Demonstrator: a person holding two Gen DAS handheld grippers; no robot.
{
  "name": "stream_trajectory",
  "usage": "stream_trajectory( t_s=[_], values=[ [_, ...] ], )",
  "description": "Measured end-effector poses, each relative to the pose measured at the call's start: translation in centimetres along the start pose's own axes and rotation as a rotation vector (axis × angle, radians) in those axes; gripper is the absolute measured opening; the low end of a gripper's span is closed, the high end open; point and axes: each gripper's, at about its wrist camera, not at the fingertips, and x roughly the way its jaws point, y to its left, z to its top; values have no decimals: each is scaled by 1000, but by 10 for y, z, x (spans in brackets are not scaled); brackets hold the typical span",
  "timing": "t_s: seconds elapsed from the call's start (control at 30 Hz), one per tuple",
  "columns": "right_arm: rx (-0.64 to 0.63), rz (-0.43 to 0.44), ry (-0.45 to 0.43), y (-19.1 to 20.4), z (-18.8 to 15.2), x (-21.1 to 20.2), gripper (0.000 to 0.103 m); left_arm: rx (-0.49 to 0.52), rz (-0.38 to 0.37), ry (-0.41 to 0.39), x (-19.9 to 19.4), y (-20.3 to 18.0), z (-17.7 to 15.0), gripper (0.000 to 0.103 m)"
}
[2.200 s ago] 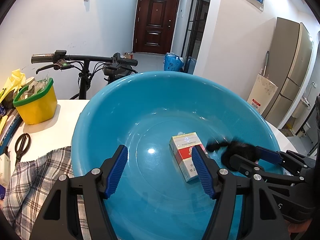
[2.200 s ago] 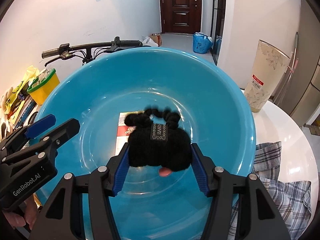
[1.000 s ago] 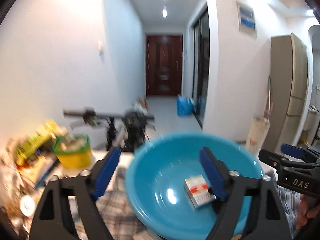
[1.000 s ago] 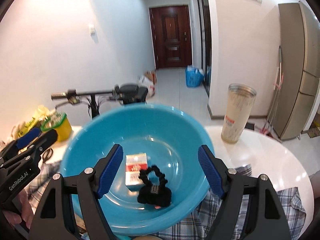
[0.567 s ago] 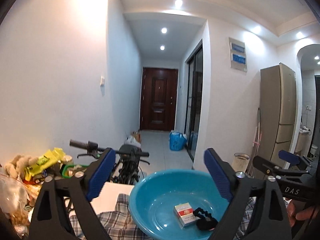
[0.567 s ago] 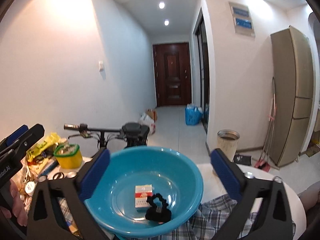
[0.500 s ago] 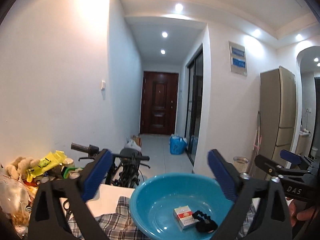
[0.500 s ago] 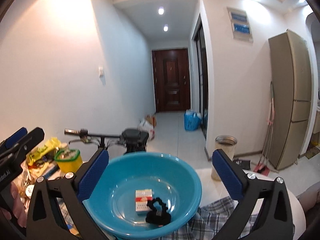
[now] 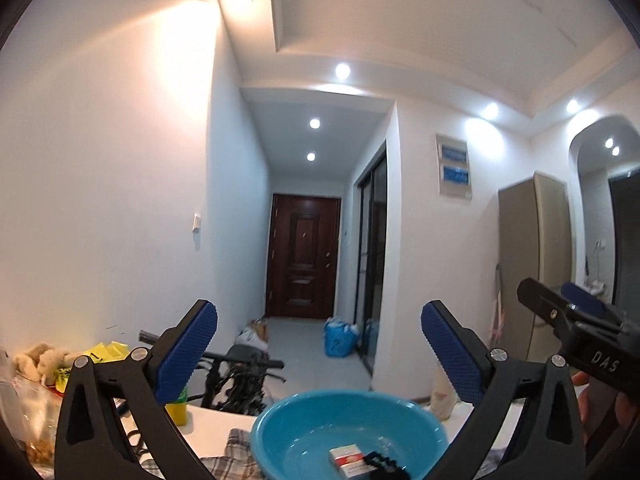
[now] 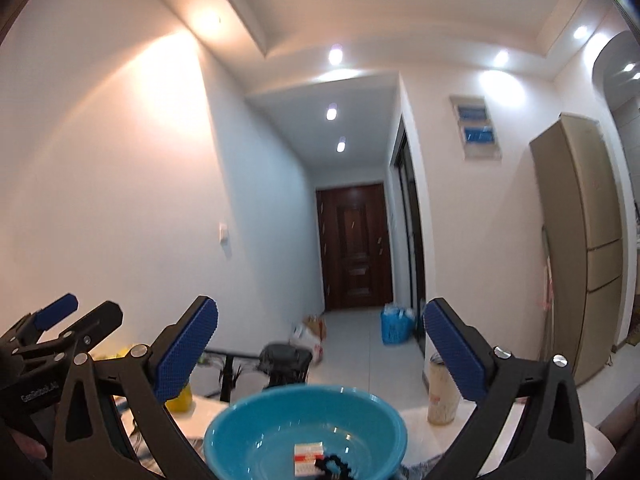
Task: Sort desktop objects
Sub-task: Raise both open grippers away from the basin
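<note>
Both claws spread wide, nothing between pads: left claw (image 9: 318, 354), right claw (image 10: 320, 350). Below and ahead of both: blue basin (image 10: 256, 420) w/ red-white box (image 10: 307, 456) and black scrunchie (image 10: 334, 467) inside. Those two judged sorted. Clutter left of left claw (image 9: 40, 364) likely remaining.

The round blue plastic basin (image 9: 280, 432) looked smooth and glossy. Beneath it lay checked woven cloth (image 9: 236, 446). The gripper fingers' blue pads (image 9: 186, 350) were rough, knurled; the dark panelled wooden door (image 9: 304, 256) had a dull sheen.
</note>
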Motion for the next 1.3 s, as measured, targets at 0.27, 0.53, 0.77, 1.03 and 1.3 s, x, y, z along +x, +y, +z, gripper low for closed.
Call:
stream_trajectory(
  t_s=[0.27,0.53,0.77,1.03,1.3],
  values=[
    [-27,-2,-43,12,10,-18,103,-70,-1,-79,-24,16,13,103],
    [-46,18,-91,20,19,-42,103,-96,-14,-115,-43,19,19,103],
    [-52,15,-132,25,23,-62,103,-40,-16,-134,-62,4,24,103],
    [-84,-7,-124,27,33,-77,103,89,81,-185,-78,-17,26,103],
    [-117,0,-96,36,41,-79,103,132,95,-169,-82,-28,34,103]
  ],
)
